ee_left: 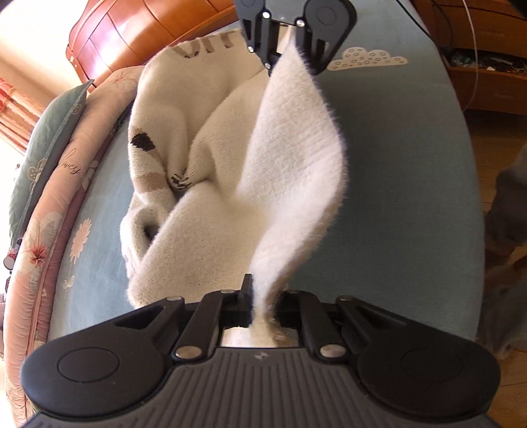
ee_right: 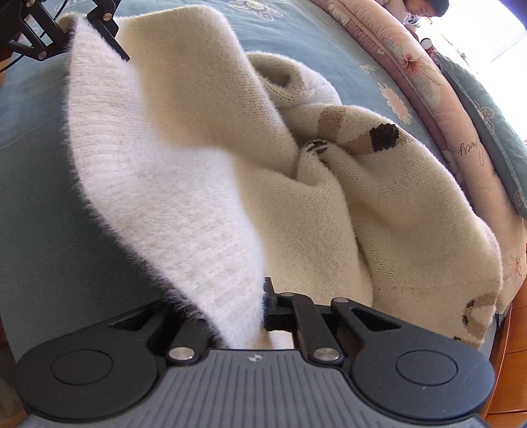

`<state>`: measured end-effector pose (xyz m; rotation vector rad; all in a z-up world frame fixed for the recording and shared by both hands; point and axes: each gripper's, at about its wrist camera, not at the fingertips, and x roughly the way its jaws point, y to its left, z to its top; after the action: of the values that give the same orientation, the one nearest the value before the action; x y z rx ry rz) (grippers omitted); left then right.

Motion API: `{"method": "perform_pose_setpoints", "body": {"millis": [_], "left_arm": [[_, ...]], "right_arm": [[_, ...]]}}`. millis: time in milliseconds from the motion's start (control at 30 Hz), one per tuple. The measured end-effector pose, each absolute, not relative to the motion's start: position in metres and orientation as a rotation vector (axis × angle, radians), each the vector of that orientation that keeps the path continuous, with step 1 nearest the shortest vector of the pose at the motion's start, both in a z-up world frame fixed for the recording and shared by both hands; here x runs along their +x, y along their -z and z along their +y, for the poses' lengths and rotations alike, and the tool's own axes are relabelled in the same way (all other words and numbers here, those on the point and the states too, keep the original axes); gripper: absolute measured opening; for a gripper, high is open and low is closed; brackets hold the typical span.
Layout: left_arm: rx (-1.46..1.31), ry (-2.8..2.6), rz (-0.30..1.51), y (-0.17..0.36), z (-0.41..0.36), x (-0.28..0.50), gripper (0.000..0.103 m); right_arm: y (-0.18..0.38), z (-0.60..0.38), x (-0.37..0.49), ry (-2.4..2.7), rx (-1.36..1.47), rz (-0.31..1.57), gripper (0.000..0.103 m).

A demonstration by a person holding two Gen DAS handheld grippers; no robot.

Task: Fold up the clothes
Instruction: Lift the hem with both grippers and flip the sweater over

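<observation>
A fuzzy cream sweater with brown and black patches lies crumpled on a blue bedspread. My left gripper is shut on one end of its lifted edge. My right gripper, seen across at the top, is shut on the other end. The held strip hangs twisted between them above the bed. In the right wrist view the sweater bunches to the right, my right gripper pinches the strip, and my left gripper holds it at top left.
A pink floral quilt and a grey-green pillow line the bed's left side. A wooden headboard stands behind. Wooden furniture and floor lie at right. A person sits beyond the quilt.
</observation>
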<state>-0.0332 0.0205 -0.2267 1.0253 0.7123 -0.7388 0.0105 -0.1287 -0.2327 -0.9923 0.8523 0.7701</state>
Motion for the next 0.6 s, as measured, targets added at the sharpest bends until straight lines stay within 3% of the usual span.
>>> {"method": "perform_pose_setpoints", "body": {"millis": [433, 600], "left_arm": [[1.076, 0.896, 0.939, 0.267, 0.025, -0.081, 0.005], [1.025, 0.946, 0.968, 0.265, 0.024, -0.084, 0.005]], "right_arm": [[0.234, -0.108, -0.055, -1.094, -0.906, 1.116, 0.009], [0.258, -0.101, -0.043, -1.096, -0.987, 1.114, 0.009]]}}
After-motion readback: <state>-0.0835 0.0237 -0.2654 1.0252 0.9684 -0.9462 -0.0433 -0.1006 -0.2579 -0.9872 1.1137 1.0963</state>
